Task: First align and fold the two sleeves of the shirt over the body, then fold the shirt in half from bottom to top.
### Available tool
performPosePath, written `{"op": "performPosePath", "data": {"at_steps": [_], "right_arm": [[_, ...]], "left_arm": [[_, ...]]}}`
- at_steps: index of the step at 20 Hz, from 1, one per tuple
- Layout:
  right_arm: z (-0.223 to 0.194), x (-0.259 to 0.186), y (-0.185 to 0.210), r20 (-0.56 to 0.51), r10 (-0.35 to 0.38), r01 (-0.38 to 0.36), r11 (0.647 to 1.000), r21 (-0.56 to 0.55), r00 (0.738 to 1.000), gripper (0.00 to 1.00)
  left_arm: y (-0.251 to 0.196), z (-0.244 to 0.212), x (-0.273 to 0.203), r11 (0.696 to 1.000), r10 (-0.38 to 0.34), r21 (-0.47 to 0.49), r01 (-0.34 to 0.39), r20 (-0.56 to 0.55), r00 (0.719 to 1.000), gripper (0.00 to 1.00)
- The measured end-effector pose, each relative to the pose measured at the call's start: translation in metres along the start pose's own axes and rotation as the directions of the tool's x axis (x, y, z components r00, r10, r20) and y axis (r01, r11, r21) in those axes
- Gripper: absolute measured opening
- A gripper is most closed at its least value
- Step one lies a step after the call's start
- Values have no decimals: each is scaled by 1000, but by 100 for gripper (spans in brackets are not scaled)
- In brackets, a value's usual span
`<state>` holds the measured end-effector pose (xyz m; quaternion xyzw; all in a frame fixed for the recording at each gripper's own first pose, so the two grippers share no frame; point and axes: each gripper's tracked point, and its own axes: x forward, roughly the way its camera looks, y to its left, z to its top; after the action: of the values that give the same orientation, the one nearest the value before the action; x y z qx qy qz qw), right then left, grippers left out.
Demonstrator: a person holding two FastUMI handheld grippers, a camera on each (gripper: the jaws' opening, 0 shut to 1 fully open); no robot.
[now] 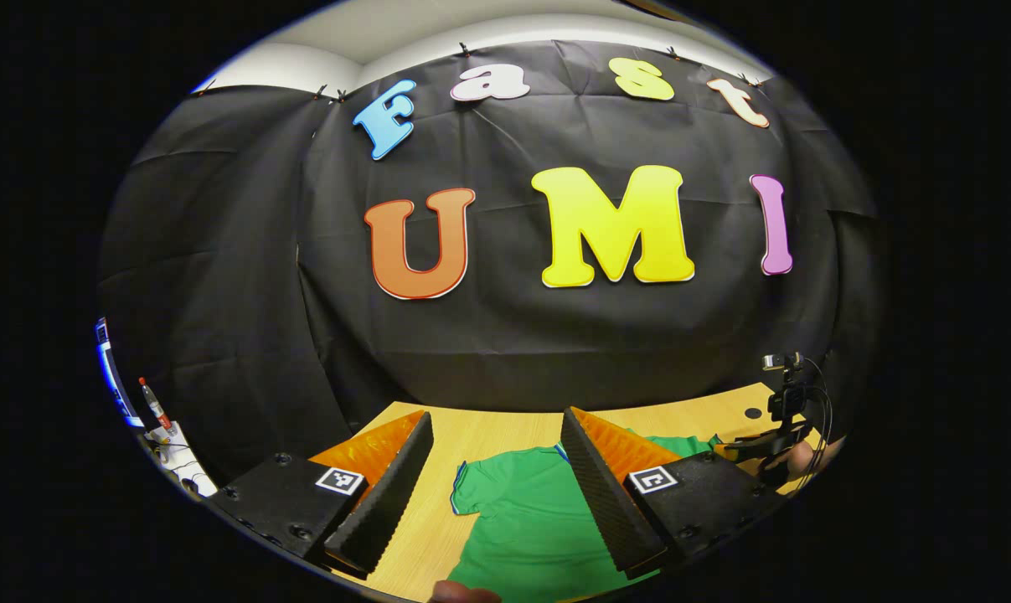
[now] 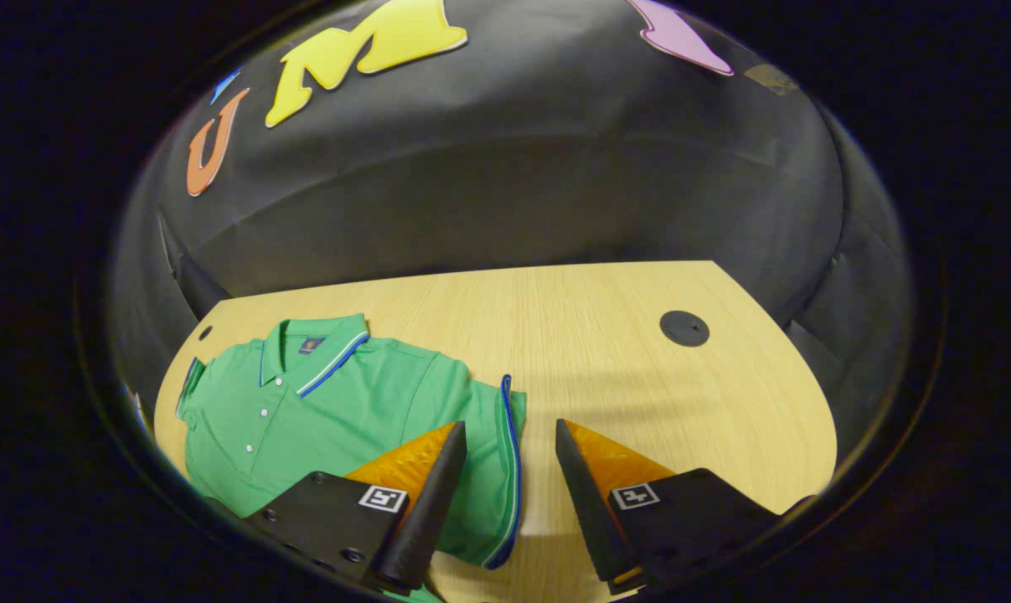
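We see the green shirt [image 2: 321, 410] lying flat on the tabletop [image 2: 622, 368] at the lower left of the right gripper view, collar toward the far wall, neither sleeve folded yet. The right gripper [image 2: 509, 494] hangs spread over the sleeve [image 2: 492, 469] with the blue-trimmed cuff, pinching nothing. In the left gripper view, the left gripper [image 1: 497, 494] is spread too, above the other sleeve [image 1: 471, 490] at lower centre. Our worry: a pinch that catches only the cuff edge could let the sleeve twist or drag the body askew, spoiling alignment.
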<state>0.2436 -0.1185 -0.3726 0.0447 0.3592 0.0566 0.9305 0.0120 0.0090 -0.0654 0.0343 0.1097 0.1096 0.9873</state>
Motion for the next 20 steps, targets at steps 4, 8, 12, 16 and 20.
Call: {"op": "performPosePath", "data": {"at_steps": [4,8,12,16,20], "right_arm": [[-13,10,2,-45,-1,0,1000,-10,999,59],[-11,7,-4,-48,-28,26,999,-30,998,31],[-9,8,2,-52,-11,10,1000,-21,999,12],[13,-6,1,-3,-30,30,999,-33,1000,12],[23,-19,19,23,-11,12,999,-42,1000,6]], "left_arm": [[6,-3,-1,1000,20,-6,-20,-11,1000,99],[11,-5,-6,1000,31,2,-31,-13,999,99],[16,-7,-10,999,35,8,-35,-16,999,99],[25,-9,-13,999,48,3,-48,-8,999,99],[33,-12,-16,998,60,-28,-61,-16,998,99]]}}
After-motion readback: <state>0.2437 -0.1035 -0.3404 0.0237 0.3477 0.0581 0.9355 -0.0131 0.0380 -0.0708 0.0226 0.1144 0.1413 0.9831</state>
